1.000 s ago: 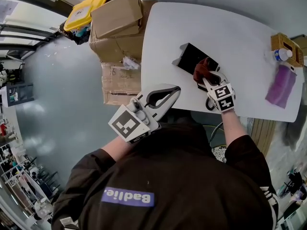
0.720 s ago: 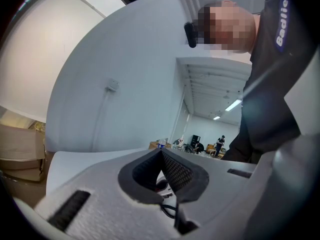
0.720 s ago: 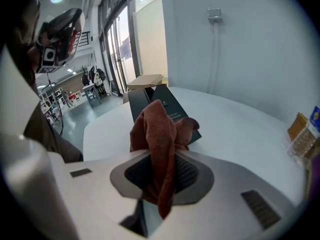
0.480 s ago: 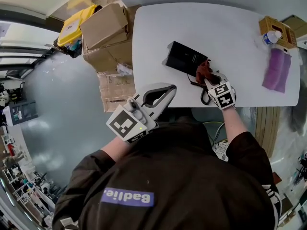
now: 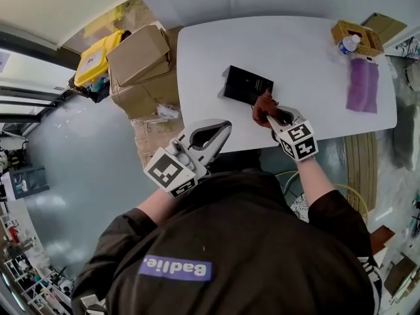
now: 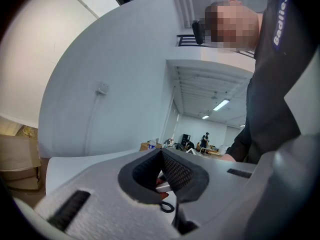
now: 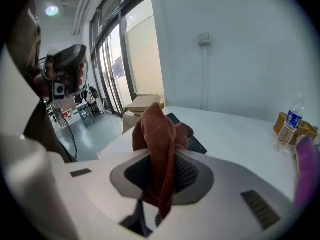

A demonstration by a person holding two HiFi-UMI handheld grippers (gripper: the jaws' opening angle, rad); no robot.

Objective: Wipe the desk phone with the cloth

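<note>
The right forearm reaches forward from the body, and the right gripper (image 5: 275,115) points ahead and a little to the left, low over the white worktop (image 5: 308,58); its jaws are closed on the rust-red crumpled cloth (image 5: 263,106), which stands up in a bunch between them and hangs down behind them. The flat black desk phone (image 5: 246,84) lies on the worktop just ahead and to the left of this gripper; the cloth touches its nearest right corner. The phone's long axis runs across the worktop from left to right, with the right end a bit closer to the person. The left arm is bent; the left gripper (image 5: 223,124) is held at the near edge of the worktop, near and left of the phone, pointing towards it; its jaws are together and hold nothing.
</note>
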